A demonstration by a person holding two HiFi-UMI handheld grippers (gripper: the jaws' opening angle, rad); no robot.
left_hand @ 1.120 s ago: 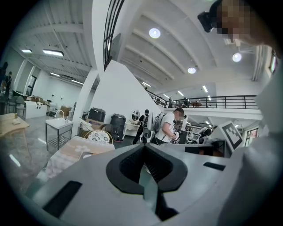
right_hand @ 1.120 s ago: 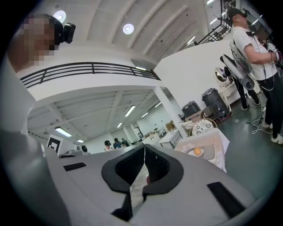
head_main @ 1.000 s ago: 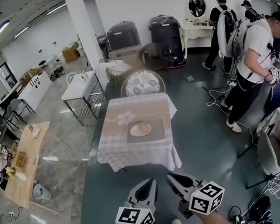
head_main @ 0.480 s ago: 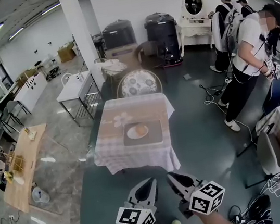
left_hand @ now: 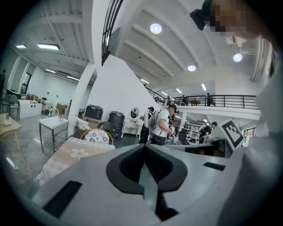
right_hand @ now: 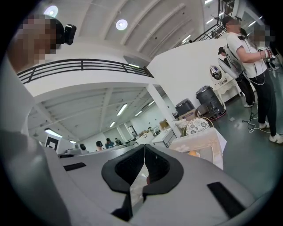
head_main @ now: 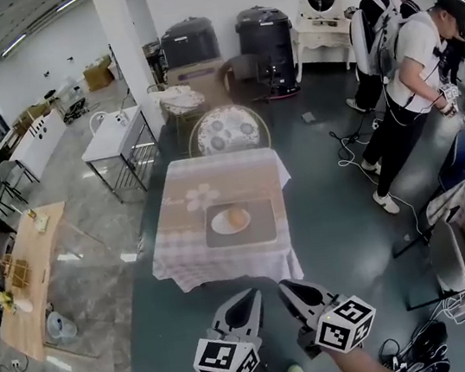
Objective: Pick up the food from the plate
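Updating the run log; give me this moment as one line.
left gripper: shut, empty | right gripper: shut, empty | food: on plate, untouched | plate: on table ahead

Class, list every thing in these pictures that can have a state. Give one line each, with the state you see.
left claw: shut, empty, short of the table
right claw: shut, empty, short of the table
food: lying on the plate, untouched
plate: on the dark mat, holding the food
dark mat: flat on the table
table: covered with a checked cloth
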